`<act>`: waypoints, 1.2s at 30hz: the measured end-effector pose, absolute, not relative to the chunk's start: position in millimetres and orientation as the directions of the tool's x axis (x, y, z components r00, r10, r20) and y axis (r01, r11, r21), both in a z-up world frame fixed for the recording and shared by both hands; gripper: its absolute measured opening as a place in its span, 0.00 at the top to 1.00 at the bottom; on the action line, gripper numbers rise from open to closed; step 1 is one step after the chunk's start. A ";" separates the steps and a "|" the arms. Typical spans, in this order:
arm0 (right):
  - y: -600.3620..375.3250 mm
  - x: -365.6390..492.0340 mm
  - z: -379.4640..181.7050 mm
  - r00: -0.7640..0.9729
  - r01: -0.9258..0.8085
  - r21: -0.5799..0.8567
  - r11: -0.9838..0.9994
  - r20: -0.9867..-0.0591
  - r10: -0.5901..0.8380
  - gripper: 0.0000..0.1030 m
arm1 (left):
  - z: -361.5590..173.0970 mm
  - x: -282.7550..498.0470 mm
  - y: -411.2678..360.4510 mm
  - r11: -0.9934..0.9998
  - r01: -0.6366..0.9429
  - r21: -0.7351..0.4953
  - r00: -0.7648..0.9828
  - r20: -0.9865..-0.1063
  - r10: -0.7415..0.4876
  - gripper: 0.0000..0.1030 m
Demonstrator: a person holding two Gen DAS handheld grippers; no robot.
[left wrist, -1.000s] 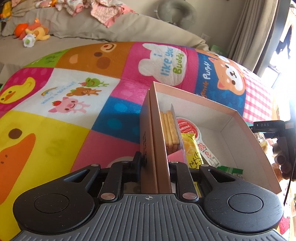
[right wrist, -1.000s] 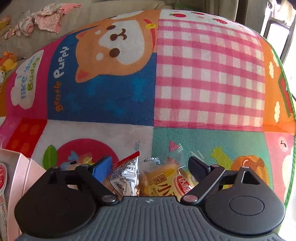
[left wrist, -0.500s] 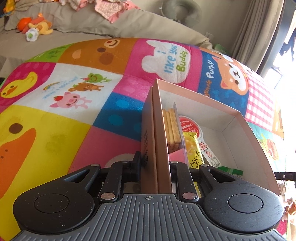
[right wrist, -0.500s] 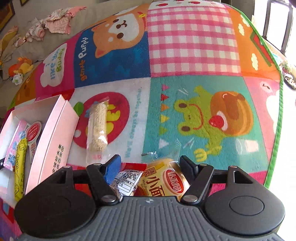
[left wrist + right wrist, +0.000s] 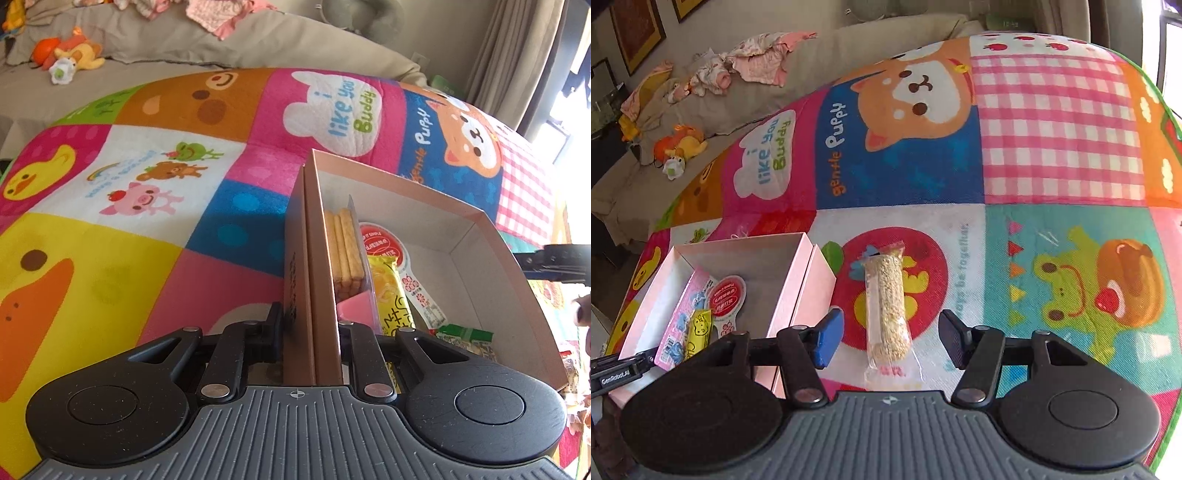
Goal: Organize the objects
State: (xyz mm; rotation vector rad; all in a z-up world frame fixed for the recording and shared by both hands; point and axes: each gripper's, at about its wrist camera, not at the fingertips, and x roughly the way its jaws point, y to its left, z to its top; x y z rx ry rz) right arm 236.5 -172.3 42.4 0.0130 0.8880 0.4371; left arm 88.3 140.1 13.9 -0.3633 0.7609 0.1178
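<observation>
A pink cardboard box (image 5: 406,184) lies open on the play mat. My left gripper (image 5: 310,321) is shut on its near left wall, the jaws still tightening. Inside are a cracker pack (image 5: 343,251), a yellow packet (image 5: 388,288), a red-labelled packet (image 5: 380,240) and a green packet (image 5: 465,332). My right gripper (image 5: 889,341) hovers above the mat to the right of the box (image 5: 738,243). Its jaws are closing, but they press on nothing. A puffed-rice bar (image 5: 888,295) in clear wrap lies on the mat in the gap between its fingers.
The colourful mat (image 5: 1052,129) stretches wide to the right and beyond the box. A beige sofa (image 5: 258,40) with clothes and plush toys (image 5: 679,146) runs along the back. Curtains and a bright window (image 5: 576,62) stand at the far right.
My right gripper rose and swung away from the snack packets that sat between its fingers; they are out of view. The rice bar now lies between its narrower jaws. The left gripper kept still.
</observation>
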 end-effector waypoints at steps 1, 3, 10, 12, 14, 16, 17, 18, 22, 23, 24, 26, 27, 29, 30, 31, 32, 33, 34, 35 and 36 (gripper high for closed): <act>-162.8 247.5 36.8 0.543 -0.360 0.180 0.915 -0.757 0.363 0.45 | 13.9 88.4 140.2 0.933 -0.231 -0.277 0.721 -0.693 -0.028 0.81; -150.3 266.2 25.5 0.522 -0.353 0.164 0.921 -0.783 0.339 0.47 | 13.6 88.7 140.6 0.935 -0.223 -0.274 0.720 -0.693 -0.031 0.81; -149.4 270.6 18.8 0.480 -0.324 0.154 0.933 -0.824 0.303 0.72 | 12.9 89.3 142.1 0.939 -0.205 -0.275 0.722 -0.691 -0.045 0.80; -159.7 252.2 33.9 0.500 -0.325 0.159 0.932 -0.808 0.312 0.72 | 13.1 89.5 141.6 0.940 -0.205 -0.272 0.720 -0.692 -0.043 0.80; -170.3 229.0 52.3 0.518 -0.336 0.169 0.927 -0.788 0.332 0.72 | 13.7 89.7 141.5 0.940 -0.206 -0.272 0.717 -0.695 -0.044 0.81; -184.6 200.2 72.3 0.534 -0.346 0.194 0.918 -0.763 0.363 0.72 | 14.9 90.5 140.7 0.943 -0.205 -0.264 0.711 -0.701 -0.042 0.81; -192.4 184.9 81.2 0.541 -0.349 0.206 0.914 -0.752 0.377 0.72 | 15.6 91.2 139.8 0.945 -0.202 -0.256 0.708 -0.706 -0.040 0.81; -198.5 171.6 87.2 0.546 -0.352 0.215 0.911 -0.743 0.387 0.72 | 16.1 91.8 138.9 0.949 -0.198 -0.246 0.703 -0.711 -0.037 0.81; -216.2 110.2 100.7 0.532 -0.373 0.230 0.899 -0.740 0.410 0.72 | 18.1 94.4 135.1 0.958 -0.190 -0.215 0.686 -0.728 -0.027 0.81; -216.9 97.9 99.1 0.525 -0.378 0.227 0.898 -0.746 0.410 0.72 | 18.3 94.8 134.5 0.959 -0.190 -0.210 0.683 -0.730 -0.025 0.81; -216.4 84.2 94.7 0.509 -0.384 0.225 0.896 -0.758 0.408 0.72 | 18.5 95.0 134.3 0.959 -0.191 -0.208 0.681 -0.732 -0.023 0.81; -213.1 62.3 81.4 0.471 -0.397 0.219 0.891 -0.785 0.402 0.72 | 18.5 95.1 134.7 0.957 -0.196 -0.212 0.678 -0.735 -0.024 0.81; -210.2 53.2 73.7 0.454 -0.405 0.215 0.888 -0.796 0.400 0.72 | 18.4 95.0 135.0 0.957 -0.198 -0.214 0.677 -0.736 -0.024 0.81; -203.1 35.7 59.4 0.425 -0.428 0.210 0.879 -0.812 0.401 0.72 | 18.8 94.6 135.6 0.955 -0.201 -0.218 0.674 -0.739 -0.027 0.81; -200.1 29.0 53.9 0.418 -0.438 0.207 0.875 -0.814 0.402 0.72 | 18.9 94.6 135.8 0.955 -0.200 -0.218 0.672 -0.740 -0.028 0.81; -197.8 22.7 48.9 0.416 -0.444 0.202 0.873 -0.816 0.401 0.72 | 19.1 94.6 135.9 0.955 -0.200 -0.218 0.671 -0.741 -0.029 0.81; -196.4 18.7 45.5 0.415 -0.448 0.201 0.871 -0.816 0.401 0.72 | 19.3 94.6 135.8 0.956 -0.199 -0.216 0.670 -0.742 -0.029 0.81; -195.9 13.2 40.9 0.412 -0.450 0.203 0.870 -0.817 0.404 0.72 | 19.4 94.6 135.7 0.956 -0.198 -0.215 0.669 -0.743 -0.029 0.81; -196.5 11.0 37.7 0.409 -0.448 0.209 0.869 -0.817 0.407 0.72 | 19.4 94.7 135.6 0.957 -0.196 -0.213 0.668 -0.743 -0.028 0.81; -197.7 9.3 35.6 0.407 -0.445 0.216 0.869 -0.816 0.411 0.71 | 19.3 94.4 135.1 0.958 -0.195 -0.210 0.669 -0.743 -0.027 0.81; -199.7 8.1 35.1 0.408 -0.445 0.223 0.867 -0.812 0.418 0.68 | 19.2 94.2 134.8 0.958 -0.194 -0.209 0.669 -0.742 -0.026 0.81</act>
